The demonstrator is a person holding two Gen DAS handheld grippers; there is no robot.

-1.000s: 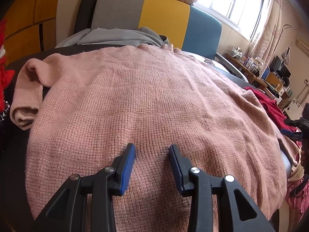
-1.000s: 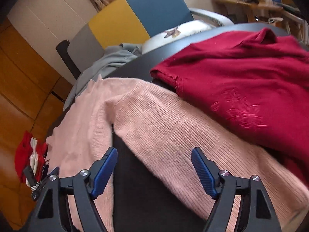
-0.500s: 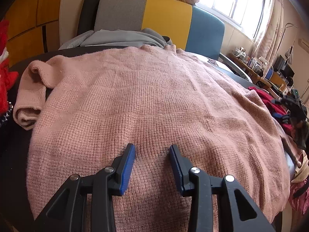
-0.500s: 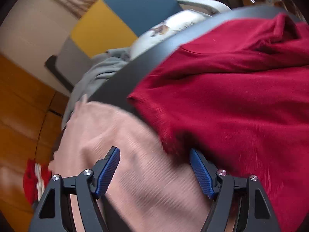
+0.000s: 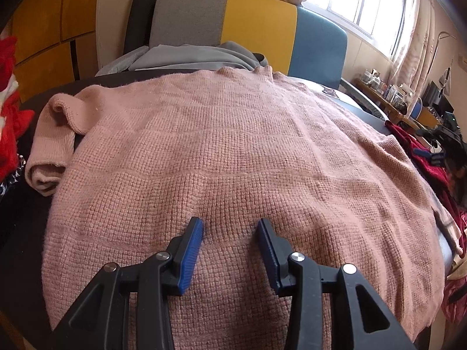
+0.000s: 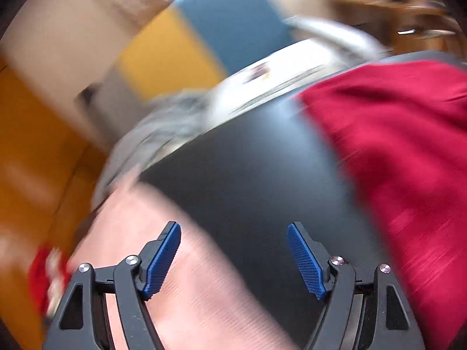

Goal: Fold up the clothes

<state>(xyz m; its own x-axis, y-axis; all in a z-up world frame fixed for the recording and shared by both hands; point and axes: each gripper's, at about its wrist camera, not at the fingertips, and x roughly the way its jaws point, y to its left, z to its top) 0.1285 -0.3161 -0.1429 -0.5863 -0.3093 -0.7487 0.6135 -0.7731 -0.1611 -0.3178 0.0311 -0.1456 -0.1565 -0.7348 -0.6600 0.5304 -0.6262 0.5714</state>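
Note:
A pink knit sweater (image 5: 227, 157) lies spread flat over the dark table, its left sleeve (image 5: 52, 145) bunched at the left edge. My left gripper (image 5: 230, 233) is open, its blue pads resting low on the sweater's lower middle, holding nothing. In the blurred right wrist view, my right gripper (image 6: 233, 250) is open and empty above the bare dark table (image 6: 256, 169), with the pink sweater's edge (image 6: 186, 277) under its left finger and a red sweater (image 6: 408, 157) to its right. The right gripper also shows at the far right of the left wrist view (image 5: 432, 154).
A grey, yellow and blue chair (image 5: 248, 38) stands behind the table with a grey garment (image 5: 186, 58) draped on it. Red cloth (image 5: 8, 93) lies at the far left. A cluttered shelf (image 5: 394, 93) stands by the window at right.
My right gripper has swung fast to the left, off the red sweater, and now sits over bare table at the pink sweater's edge. My left gripper has barely moved.

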